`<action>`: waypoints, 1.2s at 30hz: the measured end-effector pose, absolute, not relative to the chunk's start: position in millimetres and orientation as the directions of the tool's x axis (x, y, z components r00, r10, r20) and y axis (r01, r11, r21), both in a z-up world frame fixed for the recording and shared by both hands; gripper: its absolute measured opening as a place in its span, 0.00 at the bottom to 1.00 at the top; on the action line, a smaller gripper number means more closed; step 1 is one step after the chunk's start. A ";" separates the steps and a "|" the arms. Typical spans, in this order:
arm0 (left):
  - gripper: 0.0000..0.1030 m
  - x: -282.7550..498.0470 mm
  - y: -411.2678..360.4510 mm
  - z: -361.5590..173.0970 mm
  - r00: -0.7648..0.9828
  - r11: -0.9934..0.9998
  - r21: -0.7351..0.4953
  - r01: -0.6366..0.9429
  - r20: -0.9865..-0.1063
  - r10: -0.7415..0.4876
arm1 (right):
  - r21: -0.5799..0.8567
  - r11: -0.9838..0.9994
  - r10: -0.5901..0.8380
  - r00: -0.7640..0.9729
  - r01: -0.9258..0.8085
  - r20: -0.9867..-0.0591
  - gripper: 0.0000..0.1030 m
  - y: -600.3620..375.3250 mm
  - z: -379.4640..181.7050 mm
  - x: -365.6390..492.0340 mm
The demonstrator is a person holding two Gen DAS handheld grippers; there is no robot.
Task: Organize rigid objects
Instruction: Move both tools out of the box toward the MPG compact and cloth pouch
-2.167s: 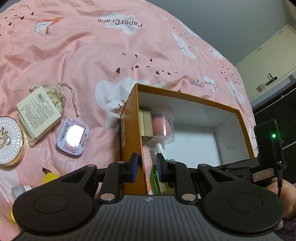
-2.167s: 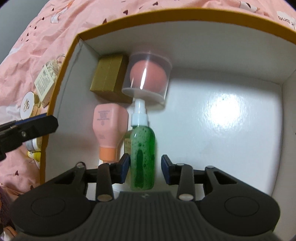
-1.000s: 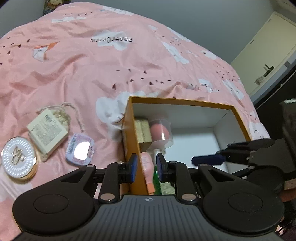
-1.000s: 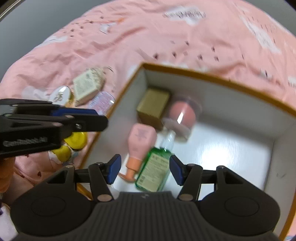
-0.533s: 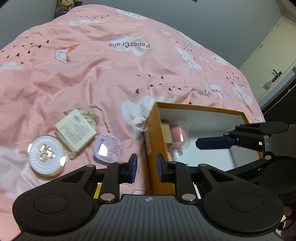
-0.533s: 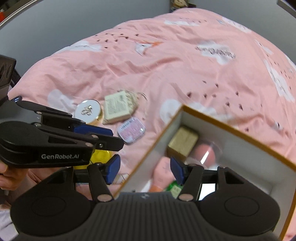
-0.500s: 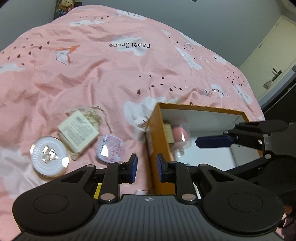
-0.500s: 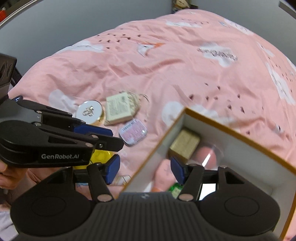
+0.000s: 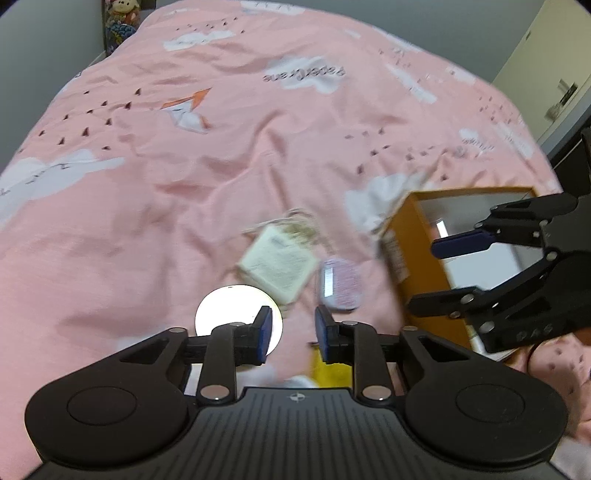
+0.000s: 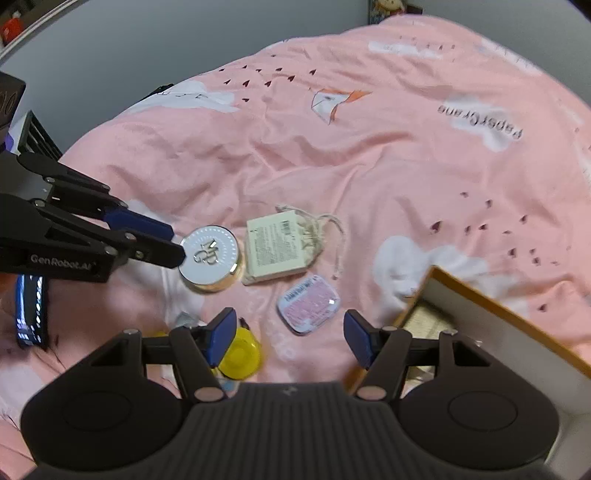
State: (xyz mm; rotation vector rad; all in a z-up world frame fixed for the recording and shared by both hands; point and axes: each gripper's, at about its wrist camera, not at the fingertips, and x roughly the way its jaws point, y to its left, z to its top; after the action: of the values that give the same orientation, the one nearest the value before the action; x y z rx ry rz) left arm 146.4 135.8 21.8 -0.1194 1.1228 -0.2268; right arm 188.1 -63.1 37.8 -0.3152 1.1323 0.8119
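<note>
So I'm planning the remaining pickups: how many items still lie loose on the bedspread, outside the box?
4, possibly more hidden: round compact, cream packet beside it, pink tin nearer the box, yellow item by the right hand-held gripper.

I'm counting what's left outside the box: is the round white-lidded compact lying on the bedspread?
Yes: in the right wrist view the round compact lies on the pink bedspread, beside the cream packet, outside the orange box.

We see a pink duvet [image 10: 369, 155] printed with white clouds, small dark hearts, an origami crane and "PaperCrane" lettering, spread over the bed. A stuffed toy [image 9: 120, 16] sits at its far end against a grey wall [image 10: 147, 40]. A pale cupboard door [image 9: 546, 81] stands to one side.
</note>
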 end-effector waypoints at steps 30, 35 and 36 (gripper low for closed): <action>0.60 218.8 178.4 -75.8 0.029 0.930 -0.284 0.233 -0.954 -0.299 | 0.320 0.736 0.386 -0.019 -0.597 -0.922 0.61 8.9 -65.0 259.7; 0.60 224.2 179.6 -85.4 0.001 0.923 -0.324 0.209 -0.944 -0.331 | 0.321 0.757 0.377 -0.021 -0.569 -0.926 0.61 9.5 -77.1 272.2; 0.60 224.8 180.1 -87.5 -0.001 0.922 -0.330 0.202 -0.942 -0.336 | 0.332 0.762 0.379 -0.033 -0.556 -0.925 0.61 8.5 -81.3 274.5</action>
State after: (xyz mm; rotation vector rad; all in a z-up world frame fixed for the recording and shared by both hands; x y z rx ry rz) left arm 224.8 180.1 -87.5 -0.1097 1.5143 -0.4245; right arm 274.5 8.5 -81.3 -0.1563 1.4177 0.7551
